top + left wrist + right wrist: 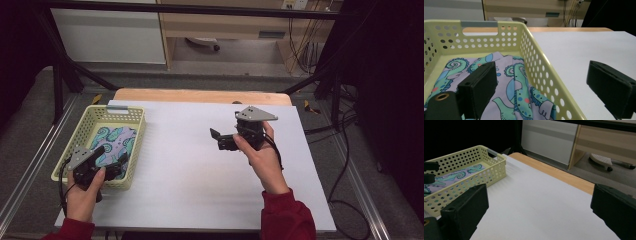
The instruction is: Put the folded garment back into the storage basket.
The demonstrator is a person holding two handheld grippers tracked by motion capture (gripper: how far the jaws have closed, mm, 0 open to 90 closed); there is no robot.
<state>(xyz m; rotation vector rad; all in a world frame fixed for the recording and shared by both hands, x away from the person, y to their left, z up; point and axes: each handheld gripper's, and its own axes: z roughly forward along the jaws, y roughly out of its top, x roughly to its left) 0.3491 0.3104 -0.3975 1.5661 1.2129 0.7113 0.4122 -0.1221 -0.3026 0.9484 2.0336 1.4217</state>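
Note:
A pale yellow perforated basket (82, 129) stands at the table's left edge, and a folded cloth (116, 141) with a teal and lilac swirl print lies flat inside it. My left gripper (111, 159) is open at the basket's near right corner. In the left gripper view (542, 75) its jaws straddle the basket's right wall (541, 65), one over the cloth (509, 82) and one over the table. My right gripper (218, 140) is held open above the middle of the table, pointing left. The right gripper view (539, 200) has nothing between the jaws; the basket (496, 167) sits far left.
A white sheet (190, 175) covers the table, with a wooden strip (200, 95) along its far edge. Black frame bars and cables stand around the table. A wheeled chair base (601, 158) rests on the floor beyond the far edge.

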